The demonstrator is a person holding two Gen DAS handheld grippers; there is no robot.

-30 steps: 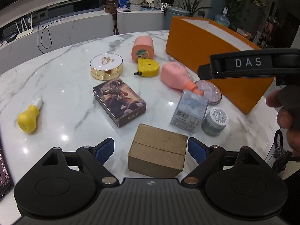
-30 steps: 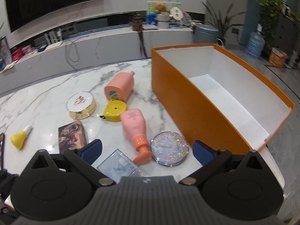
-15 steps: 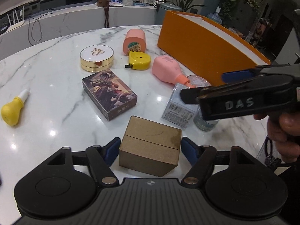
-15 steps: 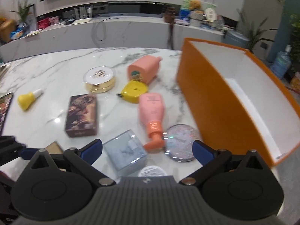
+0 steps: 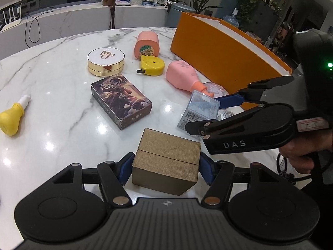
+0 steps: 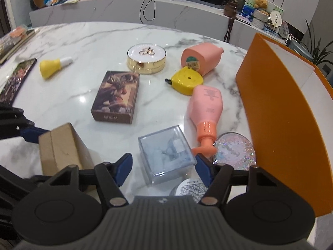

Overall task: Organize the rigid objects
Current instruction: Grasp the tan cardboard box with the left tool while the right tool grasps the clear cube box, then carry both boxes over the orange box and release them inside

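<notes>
Left to right. Far left of the table (image 5: pixel 62 66): yellow dropper bottle (image 5: pixel 11 116) lying on its side, well apart from both tools, untouched. Next, gold compact (image 5: pixel 106 62) sitting flat, and the illustrated card box (image 5: pixel 120 100) flat on its widest face; neither is in reach of a tool.

Left tool (image 5: pixel 166 168): straddles the gold-brown box (image 5: pixel 166 160), 1 blue pad at each side face. Jaws are closing; the left pad looks to be touching, the right pad is just beside the wall, so likely contact is only now being made. The box sits flat on the table, not lifted. Pads on the 2 parallel side walls make sense for a rigid box: flat faces, no slip.

Centre-back: yellow tape measure (image 5: pixel 152 65) just beside the pink tub (image 5: pixel 146 44), both loose. Pink pump bottle (image 6: pixel 206 106) on its side, nozzle toward the glitter compact (image 6: pixel 235 152).

Right tool (image 6: pixel 164 166): straddles the clear cube box (image 6: pixel 166 152), jaws closing. A gap shows at the left pad; the right pad is at the cube's right corner, so no firm grip yet. The cube is on the table, between the pads and slightly nearer the right 1. A small white-lidded jar (image 6: pixel 191 189) sits just under the tool.

Far right: orange bin (image 6: pixel 281 114), open top, looks like the target; it stands right of the cube, near the right tool, so my guess is both boxes go there.
</notes>
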